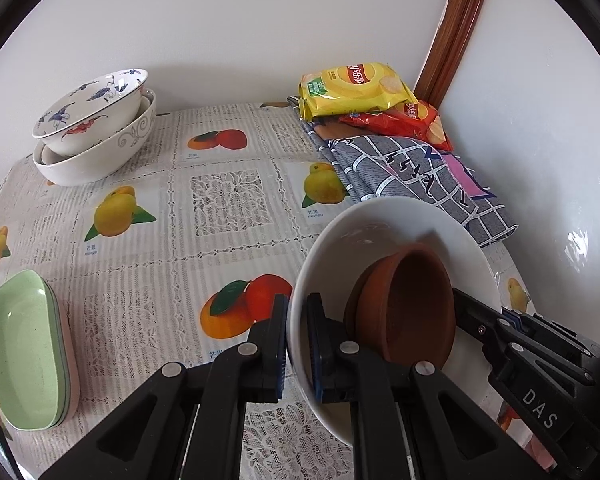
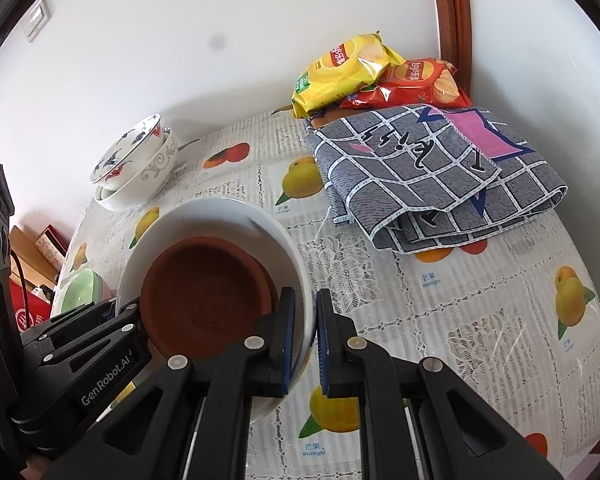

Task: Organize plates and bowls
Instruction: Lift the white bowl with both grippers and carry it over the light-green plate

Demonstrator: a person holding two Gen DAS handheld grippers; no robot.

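Both tongs grip one white bowl (image 1: 384, 232) from opposite sides of its rim: the left gripper (image 1: 298, 344) is clenched on the left edge, the right gripper (image 2: 305, 340) on the right edge. Inside it lie two nested brown clay saucers (image 2: 204, 296). The bowl sits at the near side of the fruit-print tablecloth (image 1: 228, 200). Far left, a blue-and-red painted bowl (image 1: 90, 110) rests tilted in a larger white bowl (image 1: 100, 156). Near left lie stacked green oval dishes (image 1: 24, 352). Far right, chip bags (image 1: 352, 88) lie on a folded checked cloth (image 2: 432, 176).
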